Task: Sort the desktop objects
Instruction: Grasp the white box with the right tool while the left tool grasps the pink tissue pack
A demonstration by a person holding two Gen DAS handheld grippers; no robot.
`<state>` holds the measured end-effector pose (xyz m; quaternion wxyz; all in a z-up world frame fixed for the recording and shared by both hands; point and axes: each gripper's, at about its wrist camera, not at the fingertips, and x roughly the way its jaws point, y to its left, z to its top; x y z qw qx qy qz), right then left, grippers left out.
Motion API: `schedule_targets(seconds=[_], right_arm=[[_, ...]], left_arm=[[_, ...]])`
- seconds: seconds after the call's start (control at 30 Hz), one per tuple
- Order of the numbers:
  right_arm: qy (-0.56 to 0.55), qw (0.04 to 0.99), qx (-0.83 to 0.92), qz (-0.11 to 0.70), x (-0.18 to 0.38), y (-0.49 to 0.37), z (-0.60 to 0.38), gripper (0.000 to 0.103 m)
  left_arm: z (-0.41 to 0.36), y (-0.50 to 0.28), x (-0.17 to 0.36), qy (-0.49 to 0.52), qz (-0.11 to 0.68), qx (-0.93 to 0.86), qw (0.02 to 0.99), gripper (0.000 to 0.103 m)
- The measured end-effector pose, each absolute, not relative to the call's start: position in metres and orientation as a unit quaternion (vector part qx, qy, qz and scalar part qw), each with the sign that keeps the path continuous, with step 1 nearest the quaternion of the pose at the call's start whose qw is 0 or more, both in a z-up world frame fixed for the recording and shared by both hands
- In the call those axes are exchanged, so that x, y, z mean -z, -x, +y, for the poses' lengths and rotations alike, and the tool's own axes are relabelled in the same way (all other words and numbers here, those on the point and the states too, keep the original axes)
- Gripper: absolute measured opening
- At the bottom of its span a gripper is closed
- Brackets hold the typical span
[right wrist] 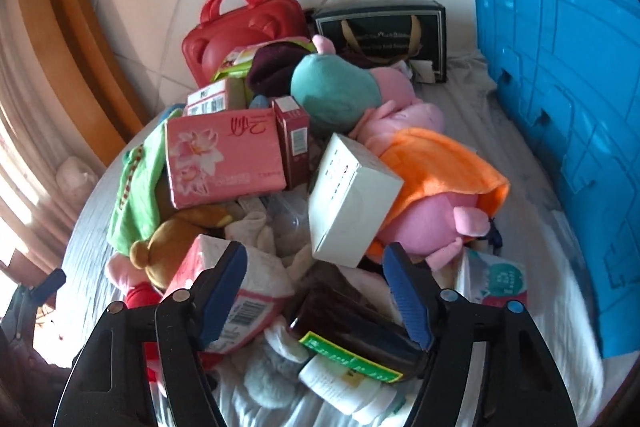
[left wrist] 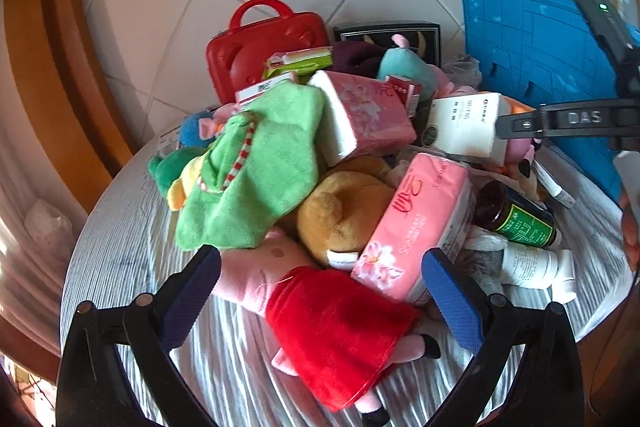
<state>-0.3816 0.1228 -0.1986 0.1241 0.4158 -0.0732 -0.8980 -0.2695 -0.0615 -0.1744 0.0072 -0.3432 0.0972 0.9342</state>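
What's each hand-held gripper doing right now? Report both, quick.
Left hand-held gripper: open, holding nothing, over the pink plush in the red dress.
Right hand-held gripper: open, straddling the dark bottle, not gripping.

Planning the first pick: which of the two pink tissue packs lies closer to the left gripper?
The pink tissue pack leaning on the brown bear, right by the left gripper. The other pack sits higher, farther back.

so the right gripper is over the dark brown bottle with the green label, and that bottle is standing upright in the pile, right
Not quite: the dark brown bottle with the green label lies on its side in the pile, as the right wrist view shows. The right gripper is indeed over it, its jaws open.
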Motion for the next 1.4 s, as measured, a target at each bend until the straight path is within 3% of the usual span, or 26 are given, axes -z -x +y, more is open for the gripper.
schedule_targets(seconds=[0.1, 0.37, 0.57, 0.63, 0.77, 0.83, 0.97, 1.13, 1.4], right_arm=[[-0.435, 0.120, 0.887, -0.095, 0.217, 0.397, 0.124, 0.057], [-0.449, 0.104, 0.879, -0.122, 0.231, 0.412, 0.129, 0.057], [-0.474, 0.098, 0.855, -0.187, 0.244, 0.415, 0.142, 0.057], [-0.477, 0.100, 0.852, -0.192, 0.248, 0.419, 0.143, 0.057], [-0.475, 0.104, 0.851, -0.198, 0.250, 0.431, 0.140, 0.042], [-0.474, 0.103, 0.851, -0.204, 0.253, 0.436, 0.138, 0.039], [-0.472, 0.100, 0.851, -0.208, 0.257, 0.447, 0.133, 0.039], [-0.448, 0.101, 0.868, -0.190, 0.252, 0.445, 0.123, 0.035], [-0.424, 0.095, 0.884, -0.174, 0.224, 0.420, 0.128, 0.034]], left_arm=[[-0.039, 0.284, 0.184, 0.347, 0.136, -0.927, 0.049, 0.102], [0.000, 0.312, 0.197, 0.327, 0.221, -0.904, 0.161, 0.102], [0.004, 0.333, 0.213, 0.358, 0.242, -0.870, 0.236, 0.102], [0.004, 0.341, 0.221, 0.389, 0.227, -0.852, 0.265, 0.092], [0.006, 0.344, 0.228, 0.408, 0.227, -0.838, 0.282, 0.072], [0.005, 0.346, 0.230, 0.411, 0.231, -0.839, 0.273, 0.066], [0.004, 0.348, 0.229, 0.412, 0.223, -0.841, 0.271, 0.065], [-0.005, 0.351, 0.222, 0.427, 0.178, -0.844, 0.272, 0.051], [-0.023, 0.348, 0.199, 0.425, 0.139, -0.851, 0.276, 0.050]])
